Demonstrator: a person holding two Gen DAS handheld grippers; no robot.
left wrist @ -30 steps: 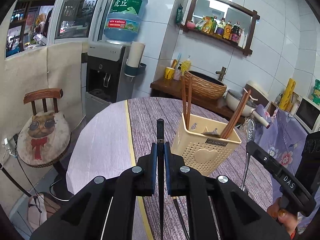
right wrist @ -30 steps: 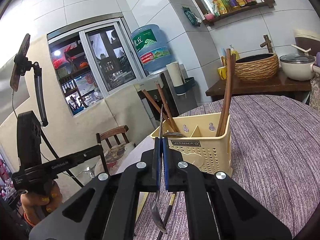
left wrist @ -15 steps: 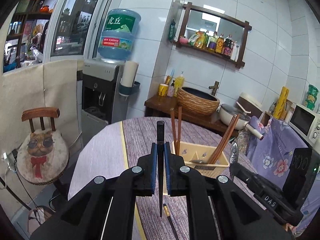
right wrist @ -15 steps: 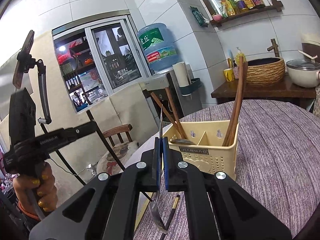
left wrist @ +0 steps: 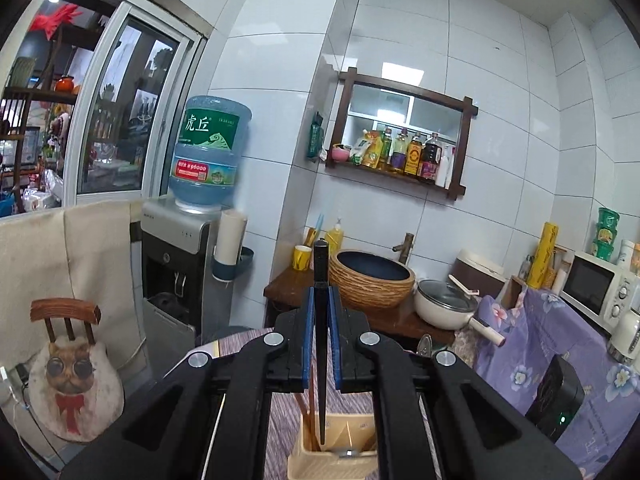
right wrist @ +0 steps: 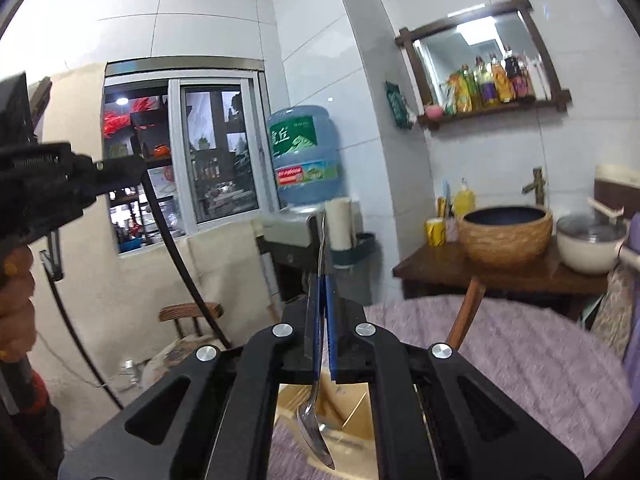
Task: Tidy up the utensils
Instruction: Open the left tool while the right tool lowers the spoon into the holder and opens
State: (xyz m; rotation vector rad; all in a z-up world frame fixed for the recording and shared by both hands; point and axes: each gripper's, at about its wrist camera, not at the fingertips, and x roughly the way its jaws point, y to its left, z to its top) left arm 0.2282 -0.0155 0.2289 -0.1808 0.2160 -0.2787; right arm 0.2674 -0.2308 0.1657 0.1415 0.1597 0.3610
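My left gripper (left wrist: 321, 292) is shut on a black chopstick (left wrist: 321, 264) that stands upright between the blue pads. The chopstick's lower tip hangs over the cream utensil holder (left wrist: 332, 462), beside brown chopsticks (left wrist: 304, 412) standing in it. My right gripper (right wrist: 320, 280) is shut on a metal spoon (right wrist: 316, 428), handle up. The spoon's bowl hangs just above the holder (right wrist: 348, 400). A brown chopstick (right wrist: 466, 308) leans out of the holder on the right. In the right wrist view the left gripper (right wrist: 60, 176), held by a hand, is at the left with its black chopstick (right wrist: 176, 256) slanting down.
The holder stands on a round table under a purple cloth (right wrist: 520, 360). Behind are a water dispenser (left wrist: 180, 264), a wooden chair with a cat cushion (left wrist: 72, 372), a side counter with a woven basin (left wrist: 372, 280) and a pot (left wrist: 444, 308), and a microwave (left wrist: 596, 288).
Both grippers have risen with their utensils. The holder has dropped to the bottom of both views, now under the chopstick tip and the spoon bowl.
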